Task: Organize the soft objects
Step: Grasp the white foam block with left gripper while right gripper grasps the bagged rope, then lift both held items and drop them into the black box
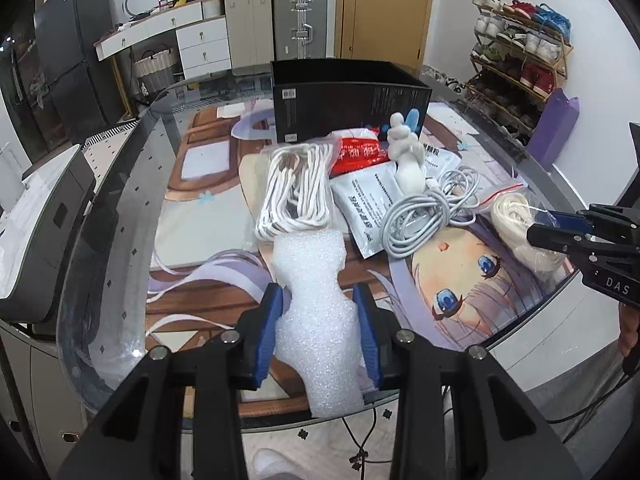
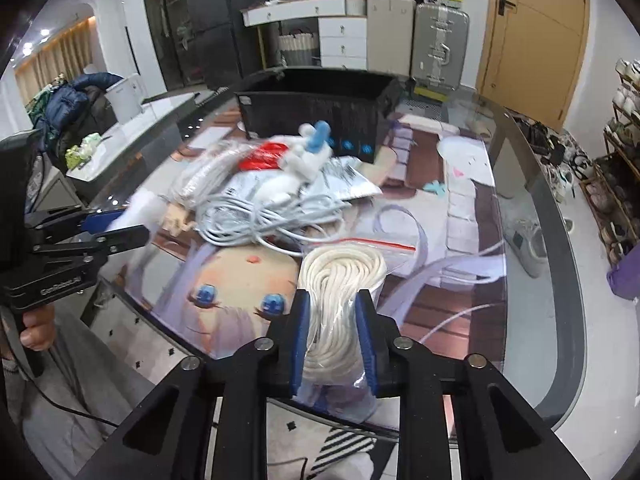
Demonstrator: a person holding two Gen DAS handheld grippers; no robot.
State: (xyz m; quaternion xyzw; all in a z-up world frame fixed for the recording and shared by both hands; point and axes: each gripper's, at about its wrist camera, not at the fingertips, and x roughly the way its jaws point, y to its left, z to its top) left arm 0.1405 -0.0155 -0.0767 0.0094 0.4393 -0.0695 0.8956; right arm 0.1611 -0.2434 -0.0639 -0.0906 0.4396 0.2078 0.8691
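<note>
Foam and rope both clamped

Foam sheet sits bottom centre of the left wrist view, pinched by the left gripper. Right gripper squeezes a bagged rope coil, low in its frame. Bag's lower end is cut off behind the fingers. Pile by the black box is blurry in the right view.

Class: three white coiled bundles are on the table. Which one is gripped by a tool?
The bagged cream rope, pinched by the right tool; the others lie free.

foam piece: rough, white | table: glossy, probably glass
</note>
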